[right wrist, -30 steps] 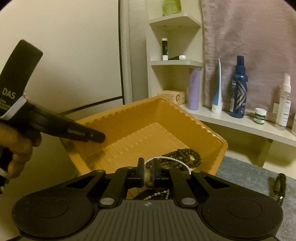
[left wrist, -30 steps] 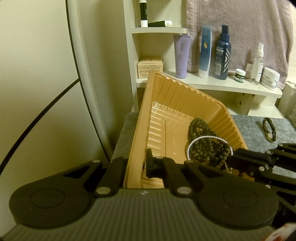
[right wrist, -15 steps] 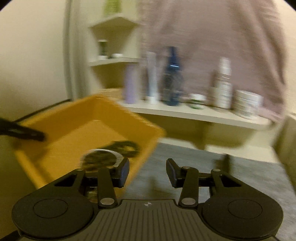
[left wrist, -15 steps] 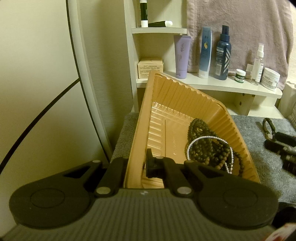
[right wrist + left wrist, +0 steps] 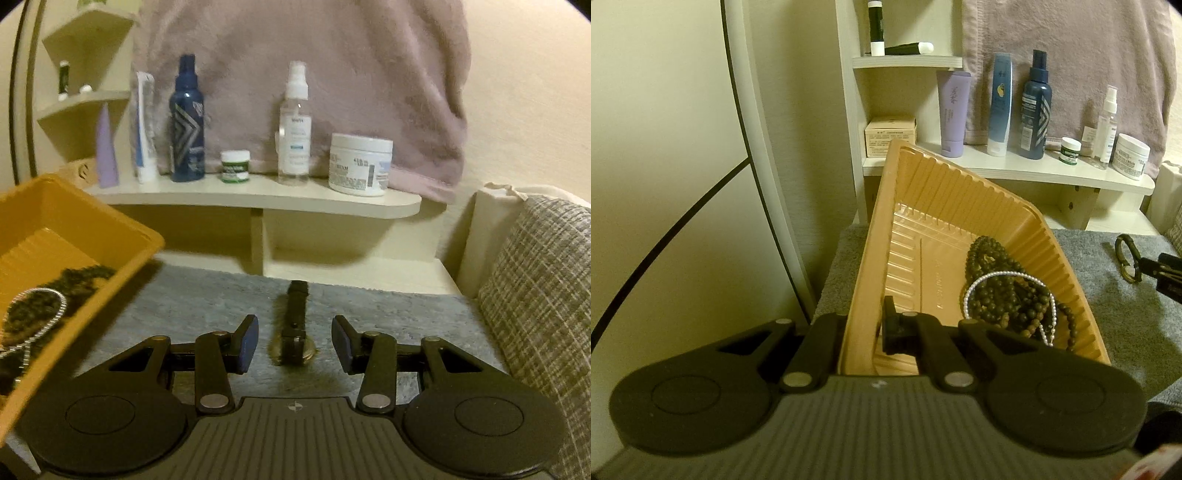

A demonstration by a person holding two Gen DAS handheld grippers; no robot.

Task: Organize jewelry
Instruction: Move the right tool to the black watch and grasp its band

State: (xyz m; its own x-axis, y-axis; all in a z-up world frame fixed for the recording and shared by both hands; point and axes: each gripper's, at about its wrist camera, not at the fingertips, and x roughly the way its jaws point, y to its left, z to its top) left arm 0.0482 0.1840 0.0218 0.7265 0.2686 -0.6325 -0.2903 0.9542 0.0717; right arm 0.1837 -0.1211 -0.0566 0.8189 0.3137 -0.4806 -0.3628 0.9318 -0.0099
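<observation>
- The left gripper (image 5: 862, 328) has its jaws clamped on the near left wall of the orange tray (image 5: 871, 236), one finger outside the wall and one inside, and holds the tray tilted.
- Inside the tray, toward its right side, lies a heap of dark bead strands (image 5: 1001, 291) with a string of white pearls (image 5: 1004, 275) looped over it.
- The right gripper (image 5: 294, 341) has its jaws spread wide and holding nothing, low over the grey mat (image 5: 207, 299).
- Between those jaws lies a watch (image 5: 294, 332) with a dark strap, its round case nearest the camera; I cannot tell whether either pad touches it. In the left wrist view it lies on the mat well to the right of the tray.
- The tray's far corner shows at the left edge of the right wrist view, with the beads and pearls in it.
- Behind the mat stands a pale shelf (image 5: 258, 195) bearing a dark blue spray bottle (image 5: 187, 122), a clear spray bottle (image 5: 294, 125), a white jar (image 5: 360, 164) and a small green jar (image 5: 235, 166), with a mauve towel (image 5: 332, 74) hanging behind.
</observation>
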